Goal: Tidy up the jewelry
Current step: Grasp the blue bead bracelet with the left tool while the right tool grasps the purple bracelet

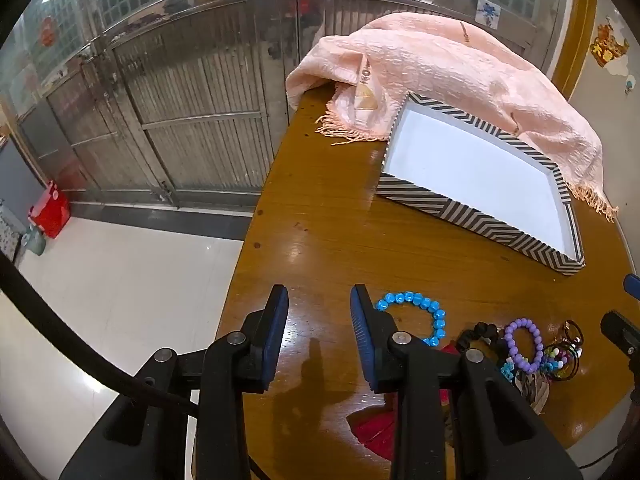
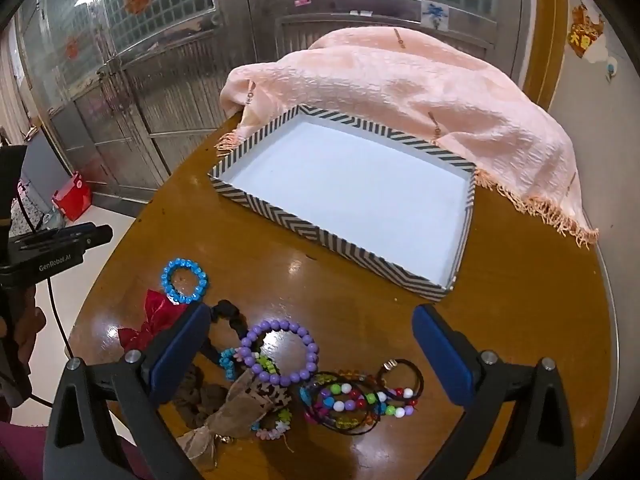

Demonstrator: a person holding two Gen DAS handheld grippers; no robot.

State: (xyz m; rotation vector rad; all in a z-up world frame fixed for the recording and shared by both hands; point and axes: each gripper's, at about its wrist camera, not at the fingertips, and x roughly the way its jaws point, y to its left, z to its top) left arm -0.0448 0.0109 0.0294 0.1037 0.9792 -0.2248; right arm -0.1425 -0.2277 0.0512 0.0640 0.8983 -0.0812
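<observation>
A blue bead bracelet (image 1: 434, 312) (image 2: 166, 276) lies on the brown table (image 1: 320, 200), just right of my left gripper (image 1: 319, 294), whose jaws stand apart with nothing between them. My right gripper (image 2: 312, 314) hangs wide open over a pile of jewelry: a purple bead bracelet (image 2: 280, 325) (image 1: 520, 324), multi-coloured bead bands (image 2: 348, 398), a black scrunchie (image 2: 228, 312) and a leopard-print bow (image 2: 248, 400). A red bow (image 2: 148, 324) lies beside the blue bracelet. Behind them sits a striped tray (image 2: 320, 236) (image 1: 440, 204) with a bare white inside.
A peach fringed scarf (image 2: 400, 80) (image 1: 440, 64) is draped behind the tray and over its far rim. The table's rounded edge drops to a white tiled floor (image 1: 120, 280) on the left. Metal doors stand behind. A red bag (image 1: 50, 208) sits on the floor.
</observation>
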